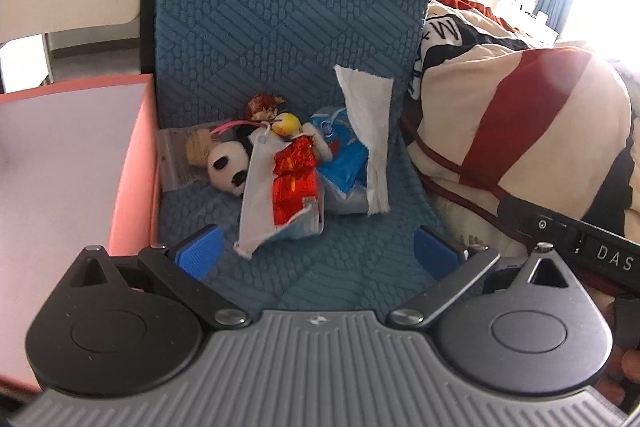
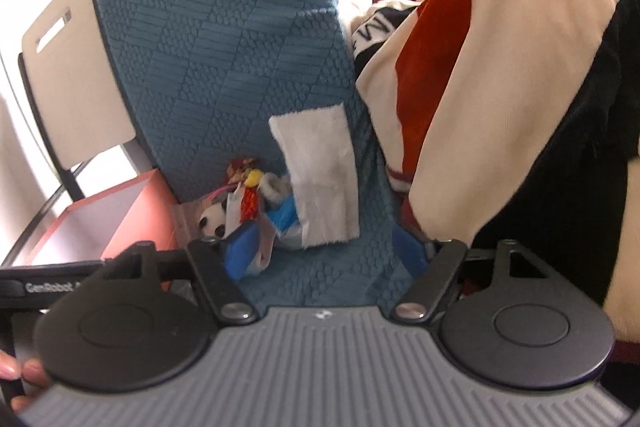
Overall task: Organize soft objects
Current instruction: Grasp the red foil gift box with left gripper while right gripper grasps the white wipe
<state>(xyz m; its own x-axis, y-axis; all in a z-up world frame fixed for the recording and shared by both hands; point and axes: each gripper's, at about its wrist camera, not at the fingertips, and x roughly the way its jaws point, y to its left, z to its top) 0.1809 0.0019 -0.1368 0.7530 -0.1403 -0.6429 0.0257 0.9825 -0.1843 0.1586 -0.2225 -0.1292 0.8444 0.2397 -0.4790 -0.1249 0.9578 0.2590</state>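
Note:
A heap of small soft things lies on the blue quilted chair seat (image 1: 340, 267): a panda plush (image 1: 228, 167), a grey zip pouch (image 1: 260, 195) with a red foil packet (image 1: 294, 179) on it, a blue and white packet (image 1: 344, 155) and a white cloth (image 1: 368, 131) leaning on the backrest. My left gripper (image 1: 318, 251) is open and empty, just in front of the heap. My right gripper (image 2: 324, 247) is open and empty; its left finger (image 2: 240, 251) is close to the pouch, the panda (image 2: 212, 219) and white cloth (image 2: 320, 187) beyond.
A pink open box (image 1: 80, 167) stands left of the seat, also in the right wrist view (image 2: 100, 223). A cream, red and black blanket (image 1: 520, 115) is piled to the right (image 2: 500, 87). A white chair back (image 2: 76, 87) stands behind.

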